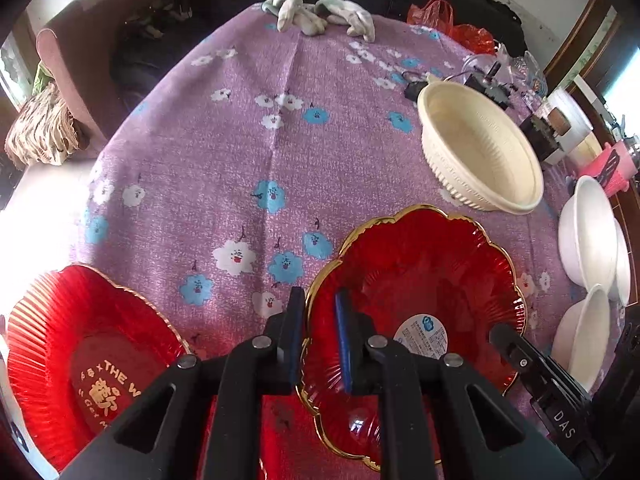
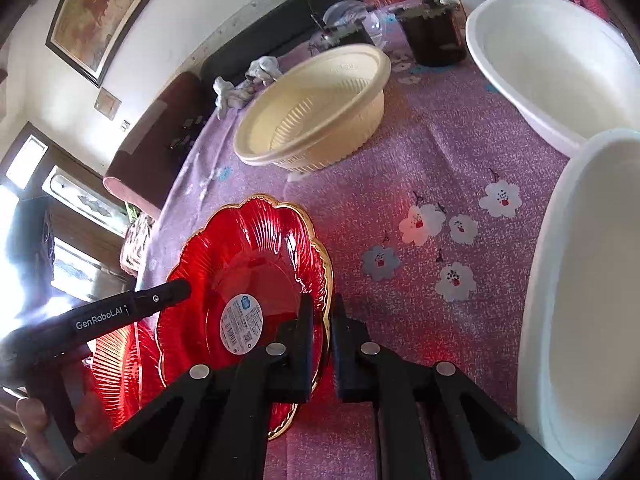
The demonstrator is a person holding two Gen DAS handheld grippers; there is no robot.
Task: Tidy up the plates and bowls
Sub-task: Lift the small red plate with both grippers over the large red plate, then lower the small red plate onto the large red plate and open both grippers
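Note:
A red scalloped plate with a gold rim point(image 1: 420, 280) point(image 2: 248, 264) and a round label in its middle is held between both grippers. My left gripper point(image 1: 320, 336) is shut on its left rim. My right gripper point(image 2: 323, 336) is shut on its right rim and shows in the left wrist view point(image 1: 516, 356). A second red ribbed plate point(image 1: 76, 340) lies to the left; a strip of it shows in the right wrist view point(image 2: 116, 364). A cream ribbed bowl point(image 1: 480, 152) point(image 2: 316, 108) stands beyond. Two white bowls point(image 1: 592, 232) point(image 2: 552, 60) sit at the right, one nearer point(image 2: 588, 300).
The table wears a purple flowered cloth point(image 1: 240, 140) point(image 2: 432, 184). Grey gloves point(image 1: 316, 12) lie at its far edge. Red plastic bags point(image 1: 444, 20), a dark jar point(image 2: 432, 32) and small clutter stand at the far right. A sofa point(image 1: 72, 72) stands beyond the left edge.

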